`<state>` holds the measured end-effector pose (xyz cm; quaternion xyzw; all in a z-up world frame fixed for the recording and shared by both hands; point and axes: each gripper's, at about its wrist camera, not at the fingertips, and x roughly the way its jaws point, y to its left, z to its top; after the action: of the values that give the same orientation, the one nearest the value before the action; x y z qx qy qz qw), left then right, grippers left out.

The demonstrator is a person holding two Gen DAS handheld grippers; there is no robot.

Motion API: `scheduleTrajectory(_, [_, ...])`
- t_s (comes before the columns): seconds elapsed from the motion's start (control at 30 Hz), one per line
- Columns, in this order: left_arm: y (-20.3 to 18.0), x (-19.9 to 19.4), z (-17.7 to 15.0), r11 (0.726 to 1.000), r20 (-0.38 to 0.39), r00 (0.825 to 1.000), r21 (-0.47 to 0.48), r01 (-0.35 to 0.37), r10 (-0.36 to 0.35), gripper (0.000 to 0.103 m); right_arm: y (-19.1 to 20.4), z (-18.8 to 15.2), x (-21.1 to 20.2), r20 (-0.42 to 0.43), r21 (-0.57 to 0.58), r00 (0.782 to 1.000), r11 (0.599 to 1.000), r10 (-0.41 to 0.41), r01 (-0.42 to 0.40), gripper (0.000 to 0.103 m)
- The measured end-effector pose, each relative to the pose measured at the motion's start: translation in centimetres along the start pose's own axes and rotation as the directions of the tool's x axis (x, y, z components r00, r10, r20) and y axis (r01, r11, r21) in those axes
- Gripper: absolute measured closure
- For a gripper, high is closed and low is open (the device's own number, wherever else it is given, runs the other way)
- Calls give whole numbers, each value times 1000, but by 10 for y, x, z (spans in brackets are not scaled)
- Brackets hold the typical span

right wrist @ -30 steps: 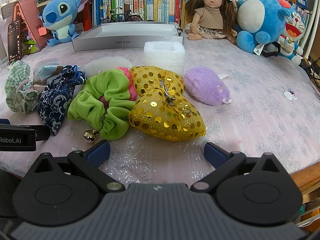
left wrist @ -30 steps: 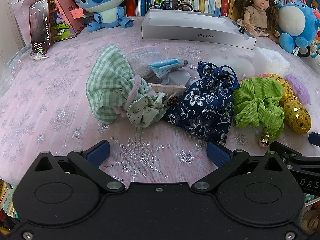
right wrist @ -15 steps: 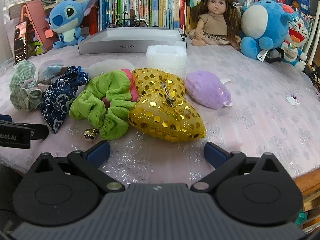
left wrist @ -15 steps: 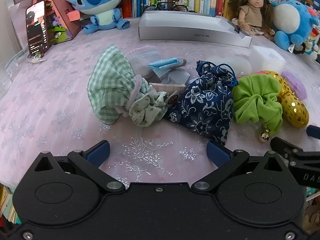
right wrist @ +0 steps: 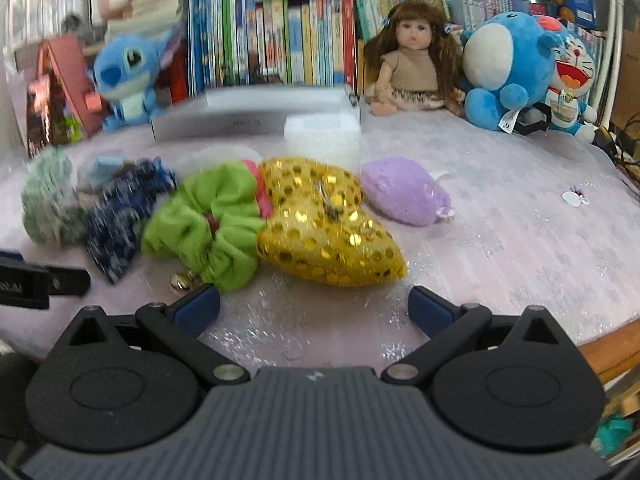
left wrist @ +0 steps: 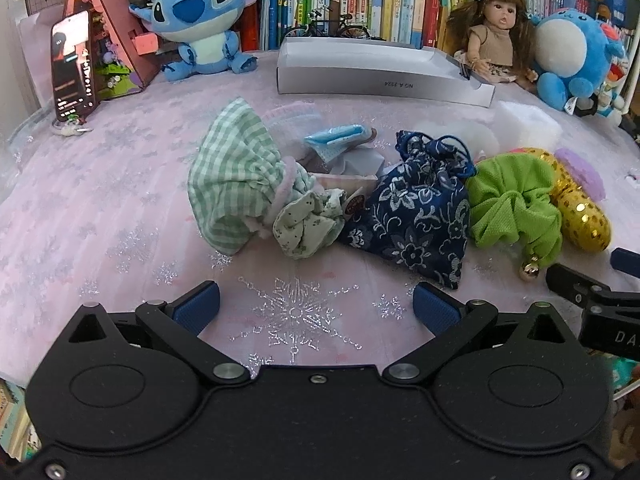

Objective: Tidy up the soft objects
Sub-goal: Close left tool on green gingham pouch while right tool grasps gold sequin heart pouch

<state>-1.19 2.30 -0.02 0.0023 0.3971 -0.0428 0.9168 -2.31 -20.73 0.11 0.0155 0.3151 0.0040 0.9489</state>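
Observation:
Soft items lie in a row on the pink snowflake tablecloth (left wrist: 100, 216): a green checked cloth bundle (left wrist: 236, 184), a navy floral drawstring pouch (left wrist: 416, 216), a lime green scrunchie (left wrist: 512, 204) with a small gold bell, a gold sequin heart cushion (right wrist: 320, 224) and a purple plush (right wrist: 404, 196). My left gripper (left wrist: 316, 308) is open and empty just before the bundle and pouch. My right gripper (right wrist: 314, 306) is open and empty just before the scrunchie (right wrist: 212, 220) and heart cushion.
A grey tray box (left wrist: 380, 74) stands at the back. A Stitch plush (left wrist: 200, 20), a doll (left wrist: 496, 32), blue plush toys (right wrist: 516, 68), a phone (left wrist: 74, 66) and a row of books line the rear. White foam (right wrist: 322, 136) sits behind the heart. The table edge (right wrist: 608, 344) is at right.
Both grippers have pulled back and tilted up a little, so more of the bookshelf shows. The right wrist view is now motion-blurred. No object on the table has moved.

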Motion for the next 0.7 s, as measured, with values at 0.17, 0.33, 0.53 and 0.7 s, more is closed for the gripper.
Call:
scheduleTrajectory(0.17, [6,-11,9,999,76,997,33,11,-13,5,-2,10,-18,145,-23,989,1000,-12,16,0])
scheduleTrajectory(0.33, [8,-23,19,997,177,984,60,-42,31,14,-5,23,-15,170,-42,985,998,-29,36,8])
scheduleTrajectory(0.53, [22,-25,31,998,208,976,-10,-66,66,23,-9,24,-8,143,-26,990,999,-18,22,20])
scheduleTrajectory(0.7, [38,-19,38,995,210,973,-64,-83,94,40,-8,25,-4,149,-21,989,1000,-18,21,23])
